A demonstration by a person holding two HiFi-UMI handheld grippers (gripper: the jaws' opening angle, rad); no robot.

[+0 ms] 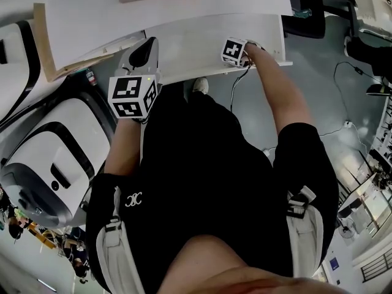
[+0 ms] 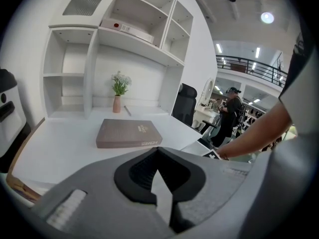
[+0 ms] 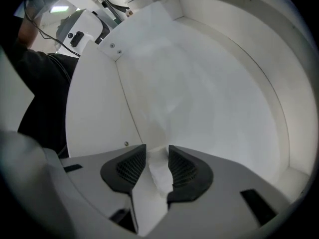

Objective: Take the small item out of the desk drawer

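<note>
My left gripper [image 2: 158, 151] sits clenched empty by the left end of the drawer [image 1: 202, 45]; inside it my right gripper [image 3: 157, 149] pinches what looks like the small white item [image 3: 160, 176], and so slight a hold could drop it back as I lift.

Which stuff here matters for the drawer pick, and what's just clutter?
Job: open drawer; small white item, pinched by the right gripper.
Lying about: brown book; vase of flowers; office chair. Left gripper is shut and empty.
</note>
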